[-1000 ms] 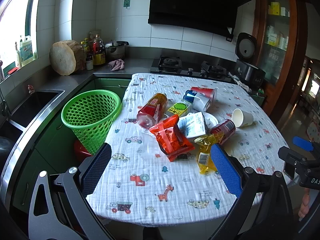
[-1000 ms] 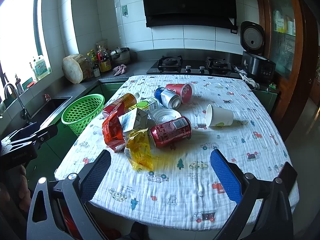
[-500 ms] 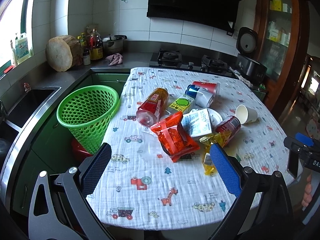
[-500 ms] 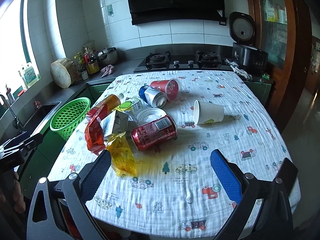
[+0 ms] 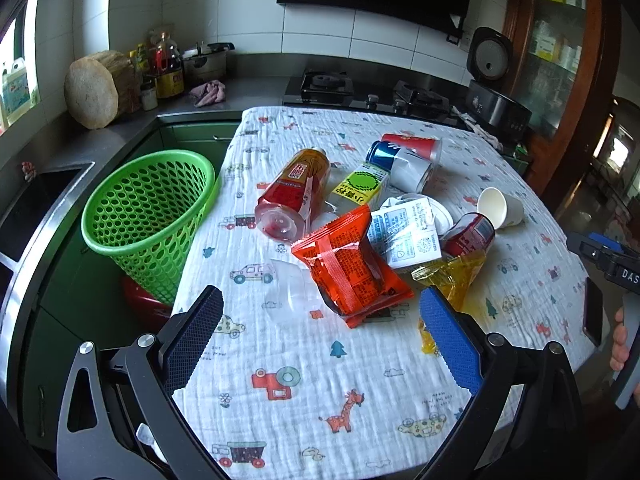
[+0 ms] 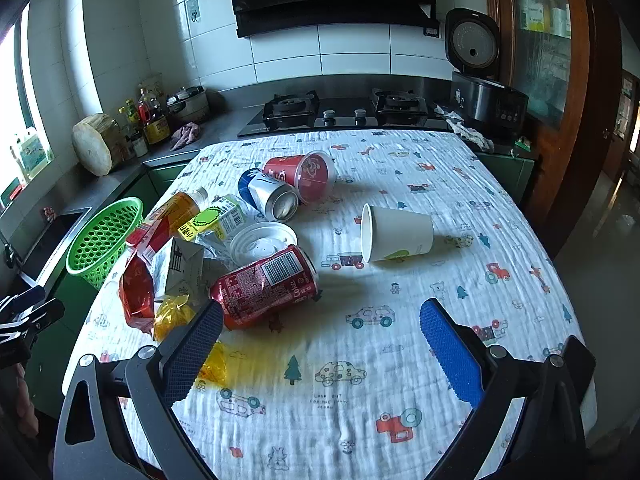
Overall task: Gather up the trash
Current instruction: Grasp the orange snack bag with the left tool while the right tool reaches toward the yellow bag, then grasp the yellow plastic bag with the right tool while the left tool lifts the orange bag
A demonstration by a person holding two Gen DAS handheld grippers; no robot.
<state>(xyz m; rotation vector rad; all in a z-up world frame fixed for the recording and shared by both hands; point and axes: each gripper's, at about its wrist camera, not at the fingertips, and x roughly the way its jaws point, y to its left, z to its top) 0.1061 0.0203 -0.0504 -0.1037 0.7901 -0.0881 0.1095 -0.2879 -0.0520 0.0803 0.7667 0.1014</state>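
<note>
**Litter heaped on the table, both grippers spread and empty**

A table (image 6: 400,420) under a cloth printed with cars and animals carries all the trash. Off the table's left edge, below its top, stands a green mesh basket (image 5: 148,216), nothing visible inside it. Toward that side of the table lies the heap: a tea bottle (image 5: 294,194) on its side, an orange-red snack bag (image 5: 352,268), a flattened milk carton (image 5: 404,232), a red cola can (image 6: 266,286) on its side touching a crumpled yellow wrapper (image 6: 174,316), a blue-and-white can (image 6: 268,196) beside a toppled red cup (image 6: 306,176), a yellow-green juice box (image 6: 216,218) and a white lid (image 6: 262,240). A white paper cup (image 6: 396,234) lies on its side apart from the heap, nearer the table's middle. The left gripper (image 5: 320,340) hovers over the table's near edge, fingers wide apart, holding nothing. The right gripper (image 6: 320,352) hangs likewise over the near edge, fingers spread, its left pad (image 6: 192,354) in front of the cola can
</note>
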